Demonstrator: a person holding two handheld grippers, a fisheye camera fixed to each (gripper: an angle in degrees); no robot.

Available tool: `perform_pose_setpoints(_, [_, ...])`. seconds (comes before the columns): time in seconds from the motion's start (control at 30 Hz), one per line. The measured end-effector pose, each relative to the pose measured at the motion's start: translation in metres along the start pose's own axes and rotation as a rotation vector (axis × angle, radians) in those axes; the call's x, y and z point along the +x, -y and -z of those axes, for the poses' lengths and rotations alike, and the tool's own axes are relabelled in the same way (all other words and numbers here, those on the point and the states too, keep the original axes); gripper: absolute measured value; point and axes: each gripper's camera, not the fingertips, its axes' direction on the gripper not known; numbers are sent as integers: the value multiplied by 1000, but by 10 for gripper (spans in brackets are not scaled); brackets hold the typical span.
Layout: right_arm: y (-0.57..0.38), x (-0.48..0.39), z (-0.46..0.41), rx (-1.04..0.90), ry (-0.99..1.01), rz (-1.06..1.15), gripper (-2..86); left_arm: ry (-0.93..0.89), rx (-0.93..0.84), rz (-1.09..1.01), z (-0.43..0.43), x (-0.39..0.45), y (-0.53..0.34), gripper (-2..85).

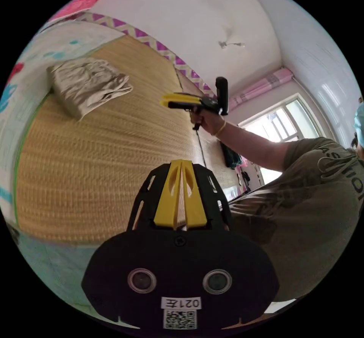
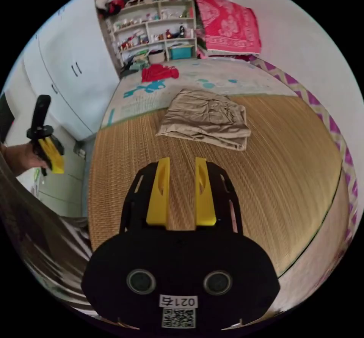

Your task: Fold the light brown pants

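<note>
Tan light brown pants (image 2: 206, 123) sit folded on woven mat (image 2: 265, 171); left claw (image 1: 181, 169) together, right claw (image 2: 181, 165) apart, both empty — loose top layer could slump w/o pressing.

I am in a lived-in room of a home. A woven straw mat (image 2: 235, 186) covers the wide sleeping platform under me, edged with a purple zigzag border (image 2: 333, 125). Open shelves (image 2: 155, 27) crammed with small household things stand against the far wall beside white cupboard doors (image 2: 64, 76). A pink blanket (image 2: 227, 25) lies folded nearby, and pink curtains (image 1: 261, 85) hang above a bright window (image 1: 288, 123).
</note>
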Motion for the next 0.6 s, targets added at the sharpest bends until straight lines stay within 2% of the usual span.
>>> perform_pose_setpoints(0.17, [128, -38, -82, -141, -217, 342, 140, -10, 109, 249, 61, -82, -103, -9])
perform_pose_setpoints(0.37, [217, -58, -166, -364, -315, 647, 139, -29, 206, 425, 86, -122, -182, -9])
perform_pose_setpoints(0.53, [261, -67, -174, -403, -241, 783, 78, -30, 222, 493, 84, -136, -208, -9])
perform_pose_setpoints(0.6, [276, -69, -175, -442, -304, 800, 28, -23, 206, 495, 78, -139, -205, -9])
